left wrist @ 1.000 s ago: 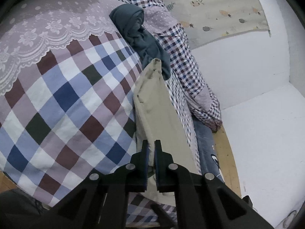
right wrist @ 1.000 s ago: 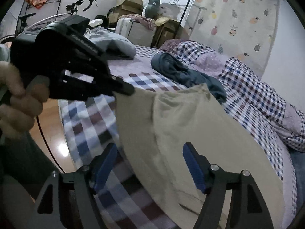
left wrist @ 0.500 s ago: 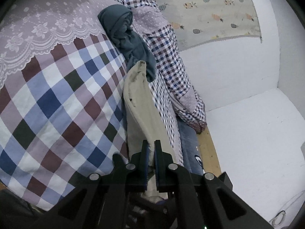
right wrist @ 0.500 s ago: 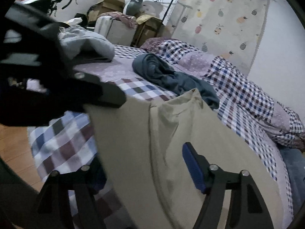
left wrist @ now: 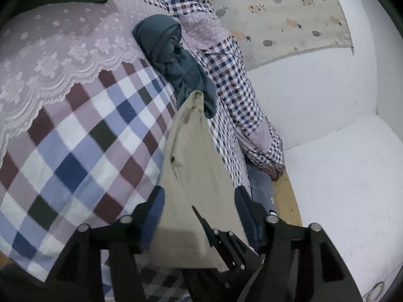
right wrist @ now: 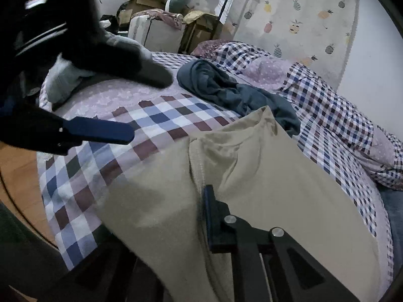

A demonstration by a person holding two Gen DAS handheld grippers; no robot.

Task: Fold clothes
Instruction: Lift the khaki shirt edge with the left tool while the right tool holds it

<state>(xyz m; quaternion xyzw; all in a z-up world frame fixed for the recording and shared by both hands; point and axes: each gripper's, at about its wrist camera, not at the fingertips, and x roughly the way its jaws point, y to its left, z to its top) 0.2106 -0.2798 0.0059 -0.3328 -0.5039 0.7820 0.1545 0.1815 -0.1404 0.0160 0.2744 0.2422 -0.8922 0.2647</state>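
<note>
my left gripper (left wrist: 200,201) has its fingers spread wide apart, level and pointing forward. my right gripper (right wrist: 201,201) shows one blue pad (right wrist: 208,202); i can't tell its state.

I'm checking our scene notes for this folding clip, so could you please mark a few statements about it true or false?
1. The left gripper is open. True.
2. The beige garment lies on the floor. False: it lies on the checked bedspread.
3. A crumpled dark teal garment lies just beyond the beige one. True.
4. The wall hanging is plain and unprinted. False: it is printed with pineapples.
</note>
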